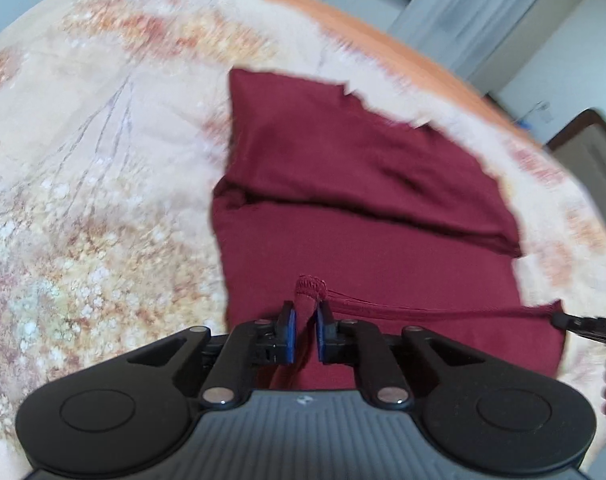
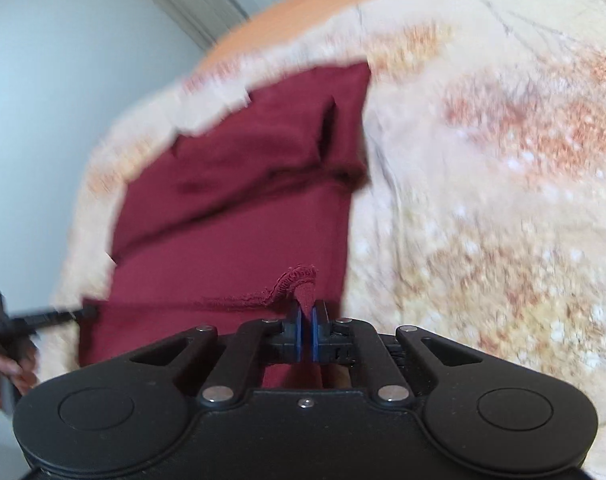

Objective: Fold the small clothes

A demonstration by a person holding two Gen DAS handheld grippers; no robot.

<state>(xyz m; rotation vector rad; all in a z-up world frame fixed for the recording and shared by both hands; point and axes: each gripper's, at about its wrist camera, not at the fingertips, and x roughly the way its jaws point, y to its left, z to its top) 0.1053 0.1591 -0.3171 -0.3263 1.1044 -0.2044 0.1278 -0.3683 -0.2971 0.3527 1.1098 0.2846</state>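
A dark red garment [image 1: 363,184] lies on a floral bedspread, with a fold crease across its middle. It also shows in the right wrist view [image 2: 239,208]. My left gripper [image 1: 306,312] is shut on a hemmed corner of the garment's near edge. My right gripper [image 2: 307,312] is shut on the other hemmed corner. The near hem is stretched taut between the two grippers and lifted off the bed. The right gripper's tip shows at the right edge of the left wrist view [image 1: 583,322]; the left gripper's tip shows at the left edge of the right wrist view [image 2: 47,316].
The cream and orange floral bedspread [image 1: 83,200] covers the bed, with an orange border [image 1: 383,36] along the far edge. Beyond it are a pale wall [image 2: 43,60] and grey curtains [image 1: 463,4]. A dark wooden piece [image 1: 587,140] stands at far right.
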